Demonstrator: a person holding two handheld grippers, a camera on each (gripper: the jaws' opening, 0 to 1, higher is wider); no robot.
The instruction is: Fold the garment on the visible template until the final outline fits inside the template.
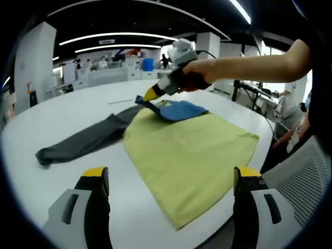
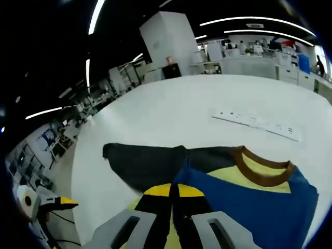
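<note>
A yellow-green template sheet (image 1: 192, 155) lies flat on the white table (image 1: 78, 104). The garment is bunched at the sheet's far edge: a blue body (image 1: 179, 110) with a brown collar (image 2: 262, 174) and dark grey sleeves. One long grey sleeve (image 1: 83, 141) trails left across the bare table. A person's hand holds my right gripper (image 1: 148, 96) at the blue fabric's left end, and its yellow-tipped jaws stand shut on the blue cloth (image 2: 174, 191). My left gripper (image 1: 171, 176) hovers open over the sheet's near edge, holding nothing.
A white power strip (image 2: 257, 123) lies on the table beyond the garment. The person's arm (image 1: 249, 65) reaches in from the right. A mesh chair back (image 1: 301, 171) stands at the table's near right edge. Office desks and pillars stand far behind.
</note>
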